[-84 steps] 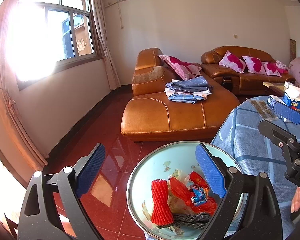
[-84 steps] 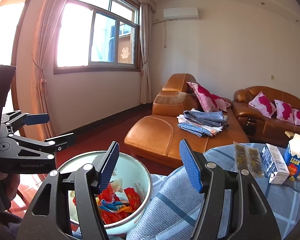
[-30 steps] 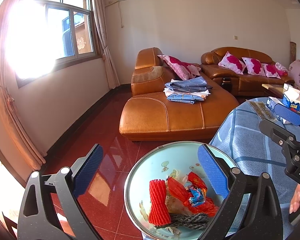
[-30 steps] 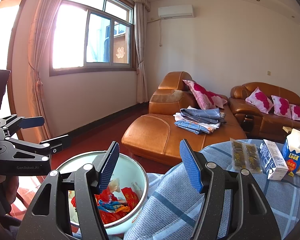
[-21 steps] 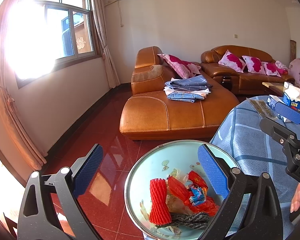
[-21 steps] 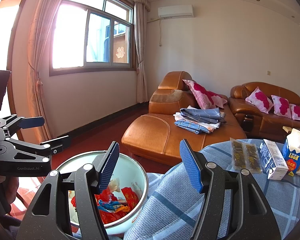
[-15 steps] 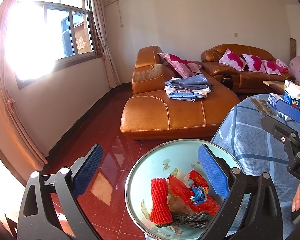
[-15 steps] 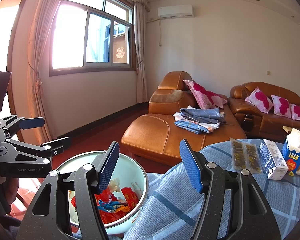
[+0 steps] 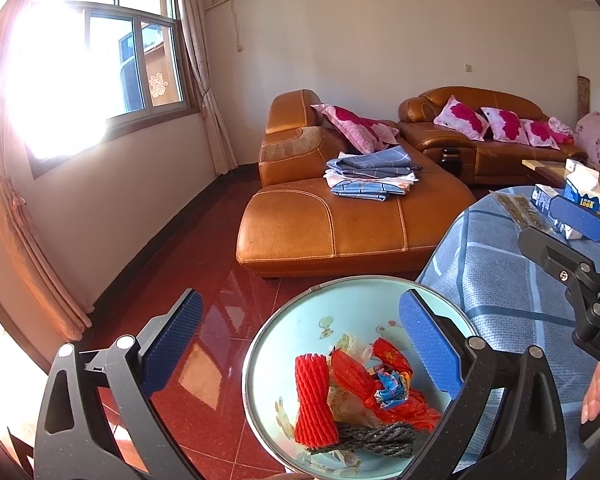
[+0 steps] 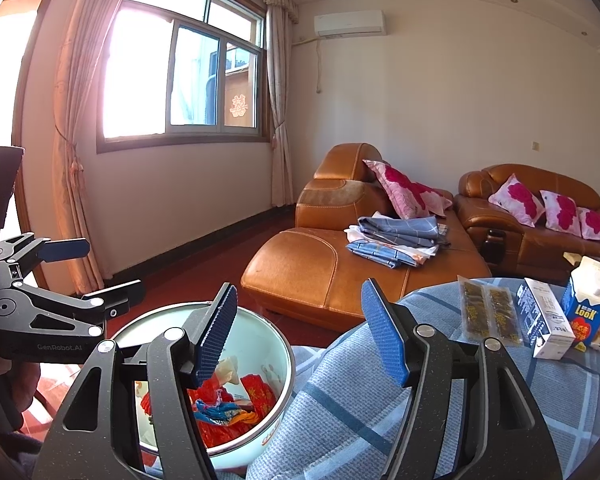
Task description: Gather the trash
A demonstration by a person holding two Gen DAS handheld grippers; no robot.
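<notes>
A pale blue enamel basin sits low at the edge of the table. It holds a red foam net, crumpled red wrappers, a blue wrapper and a coil of grey rope. My left gripper hangs open above the basin, one finger over its right rim and the other over the floor. My right gripper hovers over the basin and the table edge. Its jaws are opening, and nothing is between them.
The table wears a blue checked cloth. On its far right lie two clear packets, a white and blue box and a milk carton. A brown leather sofa with folded laundry stands beyond, on a red tiled floor.
</notes>
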